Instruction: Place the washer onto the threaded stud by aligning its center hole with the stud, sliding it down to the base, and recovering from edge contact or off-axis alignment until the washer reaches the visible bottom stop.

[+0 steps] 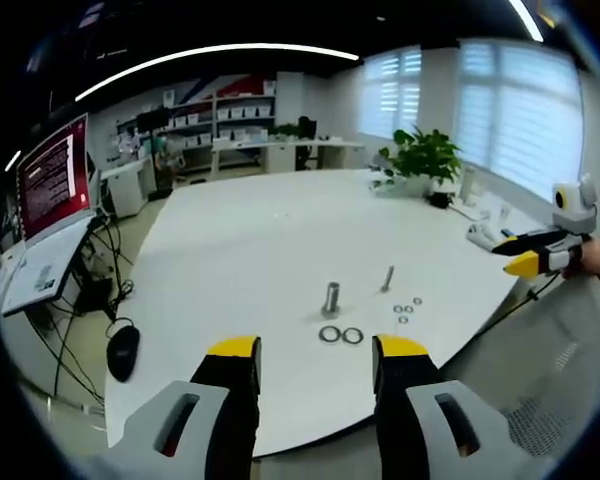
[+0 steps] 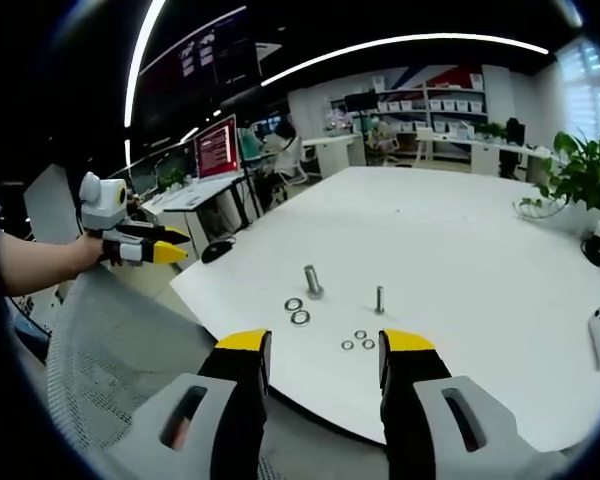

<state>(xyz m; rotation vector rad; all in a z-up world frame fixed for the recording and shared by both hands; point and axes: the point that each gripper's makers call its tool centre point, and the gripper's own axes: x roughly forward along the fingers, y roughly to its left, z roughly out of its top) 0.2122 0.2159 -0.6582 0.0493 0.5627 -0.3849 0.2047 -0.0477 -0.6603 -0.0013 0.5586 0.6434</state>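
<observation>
Both grippers — left gripper [image 1: 315, 348], right gripper [image 2: 323, 345] — released, empty; thick stud [image 1: 331, 298], washers [image 1: 340, 335] on table [image 1: 250, 240]; red monitor [image 1: 54, 178] at left.

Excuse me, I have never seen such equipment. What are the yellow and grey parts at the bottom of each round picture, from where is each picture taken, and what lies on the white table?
A person holds a hand tool in each hand, and each tool has two fingers that can pinch things. A small camera rides on each tool and looks forward along its fingers.

In the left gripper view, the left gripper rises from the bottom; the tool at the right edge is the right gripper. In the right gripper view, the right gripper rises from the bottom.

Both stand open and hold nothing.

On the white table a thick stud and a thin stud stand upright. Beside them lie two large washers and several small washers. None is on a stud yet.

A potted plant stands farther back.
</observation>
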